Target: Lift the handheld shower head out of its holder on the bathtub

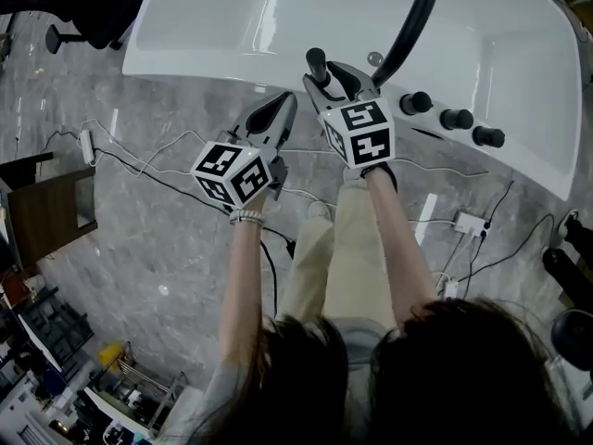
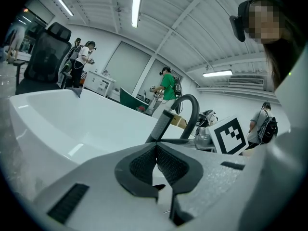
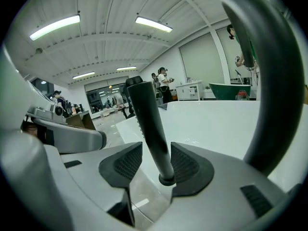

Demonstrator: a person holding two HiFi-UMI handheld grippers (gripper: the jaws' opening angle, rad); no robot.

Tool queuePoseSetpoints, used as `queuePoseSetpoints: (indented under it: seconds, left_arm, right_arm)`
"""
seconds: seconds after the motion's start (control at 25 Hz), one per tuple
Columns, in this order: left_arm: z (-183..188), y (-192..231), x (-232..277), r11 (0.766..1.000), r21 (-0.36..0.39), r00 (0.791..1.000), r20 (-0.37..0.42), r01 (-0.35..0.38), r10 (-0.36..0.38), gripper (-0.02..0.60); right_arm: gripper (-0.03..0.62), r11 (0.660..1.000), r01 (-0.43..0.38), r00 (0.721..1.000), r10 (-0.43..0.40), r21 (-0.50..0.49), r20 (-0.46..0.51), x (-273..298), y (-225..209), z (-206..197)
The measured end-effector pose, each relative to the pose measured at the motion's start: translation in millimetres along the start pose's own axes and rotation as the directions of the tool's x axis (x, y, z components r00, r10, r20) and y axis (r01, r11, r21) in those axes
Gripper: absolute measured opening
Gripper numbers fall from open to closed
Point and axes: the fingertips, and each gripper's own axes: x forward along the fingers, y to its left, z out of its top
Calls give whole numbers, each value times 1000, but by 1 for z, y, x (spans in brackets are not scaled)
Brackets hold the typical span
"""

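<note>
The black handheld shower head [image 1: 318, 66] stands upright in its holder on the white bathtub's rim [image 1: 213, 68]. In the right gripper view its slim handle [image 3: 147, 119] rises from the round holder [image 3: 167, 180] between my jaws. My right gripper [image 1: 334, 80] [image 3: 156, 150] is open around that handle, with a gap at the left pad and the right pad close beside it. My left gripper [image 1: 285, 100] [image 2: 156, 146] hovers just left of it over the rim, shut, with nothing between its pads.
A curved black faucet spout [image 1: 412, 26] [image 3: 274, 81] arches over the tub right of the shower head. Three black knobs [image 1: 454, 119] line the rim further right. Cables [image 1: 139, 160] and a power strip [image 1: 468, 222] lie on the marble floor. People stand in the background.
</note>
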Motion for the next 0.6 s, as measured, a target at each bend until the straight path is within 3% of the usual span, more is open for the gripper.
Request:
queuePoseSetpoints:
  seconds: [0.6]
  left_arm:
    - [-12,15,7,999,-30,1000,-16,-27,27,5]
  right_arm:
    - [179,1000,21,999,-21,-6,-43,30,-8,-12]
